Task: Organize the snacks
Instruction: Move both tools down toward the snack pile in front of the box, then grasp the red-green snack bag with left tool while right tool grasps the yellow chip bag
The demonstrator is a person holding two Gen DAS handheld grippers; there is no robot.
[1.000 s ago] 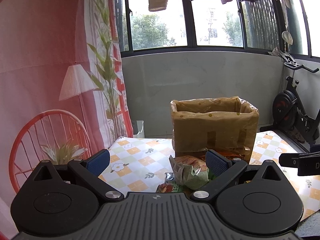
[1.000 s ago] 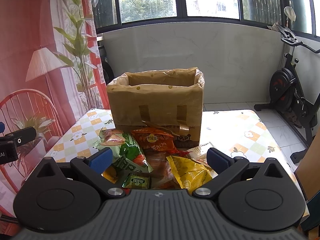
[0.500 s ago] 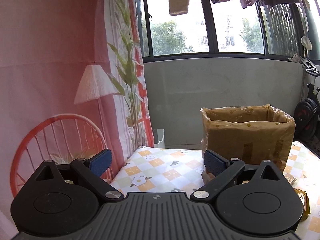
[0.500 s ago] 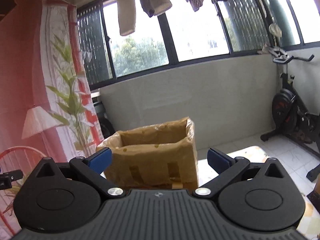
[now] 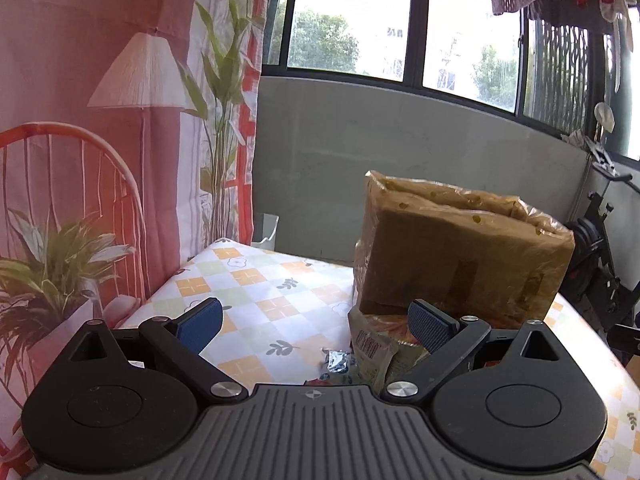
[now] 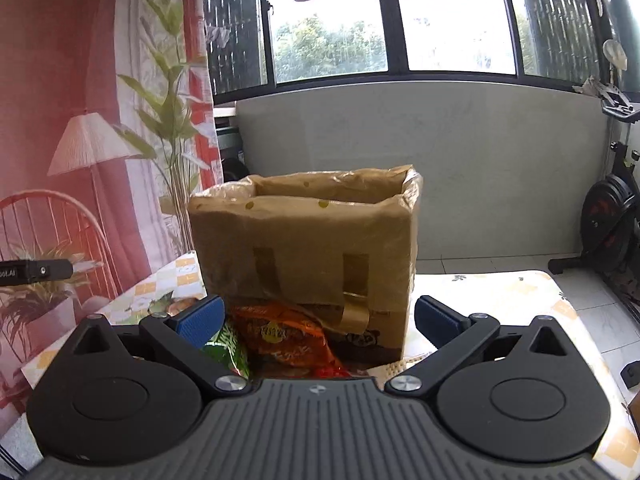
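An open brown cardboard box [image 5: 460,252] lined with plastic stands on the checkered tablecloth [image 5: 256,288]; it also shows in the right wrist view [image 6: 308,248]. Snack packets lie in front of it: a pale green packet [image 5: 374,354], a small silver wrapper [image 5: 336,360], an orange packet [image 6: 288,336] and a green packet [image 6: 228,350]. My left gripper [image 5: 316,322] is open and empty, above the table left of the box. My right gripper [image 6: 318,320] is open and empty, facing the box above the packets.
A printed red curtain [image 5: 100,140] hangs at the left. A grey low wall [image 6: 440,168] with windows runs behind the table. An exercise bike [image 6: 612,216] stands at the right. The other gripper's tip [image 6: 36,272] shows at the left edge.
Both grippers have tilted back down from half a second ago, so the snack packets in front of the box show again. Both jaws stay open.
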